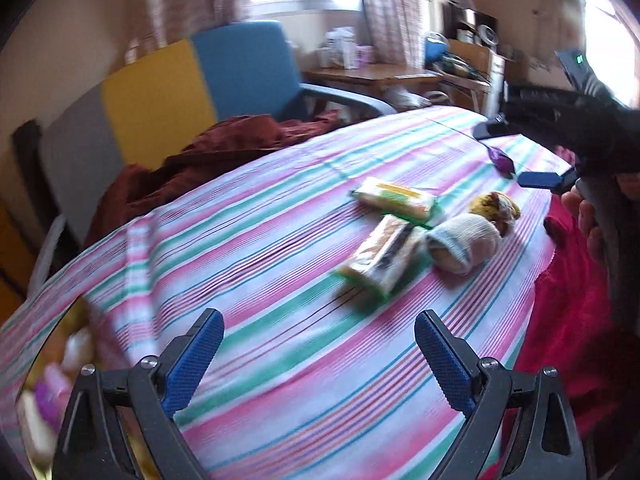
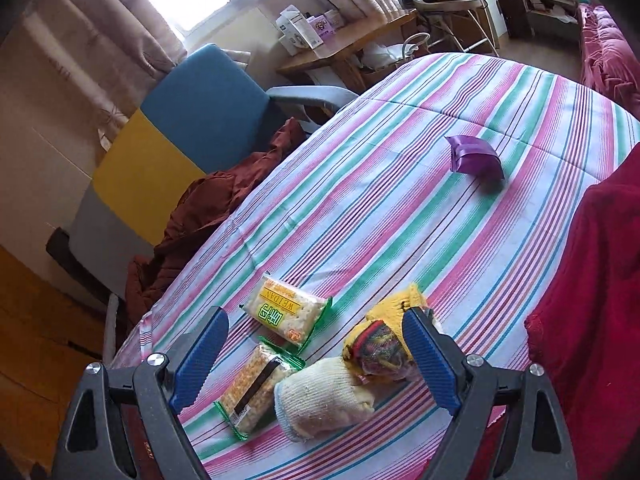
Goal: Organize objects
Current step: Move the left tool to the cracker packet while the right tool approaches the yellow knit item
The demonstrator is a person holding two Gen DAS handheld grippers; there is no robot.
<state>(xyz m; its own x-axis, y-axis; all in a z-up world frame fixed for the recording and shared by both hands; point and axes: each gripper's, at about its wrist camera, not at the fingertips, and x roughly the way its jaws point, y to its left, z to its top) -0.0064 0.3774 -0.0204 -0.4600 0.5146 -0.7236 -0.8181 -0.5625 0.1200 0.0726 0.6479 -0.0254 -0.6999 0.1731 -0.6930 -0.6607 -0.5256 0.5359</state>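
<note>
Two cracker packets lie on the striped bedspread (image 1: 280,360): one with yellow and green print (image 1: 394,199) (image 2: 286,310), one with a dark stripe (image 1: 380,260) (image 2: 256,390). Beside them lie a white rolled sock (image 1: 464,246) (image 2: 324,396) and a yellow multicoloured rolled sock (image 1: 496,208) (image 2: 384,340). A purple packet (image 1: 500,158) (image 2: 476,156) lies farther off. My left gripper (image 1: 318,354) is open and empty, short of the packets. My right gripper (image 2: 314,356) (image 1: 516,152) is open and empty, hovering over the packets and socks.
A red cloth (image 1: 572,312) (image 2: 592,300) lies on the bed's right side. A brown blanket (image 1: 208,164) (image 2: 200,220) and a blue and yellow chair (image 1: 200,80) (image 2: 172,120) stand at the left. A wooden desk (image 2: 352,48) stands beyond the bed.
</note>
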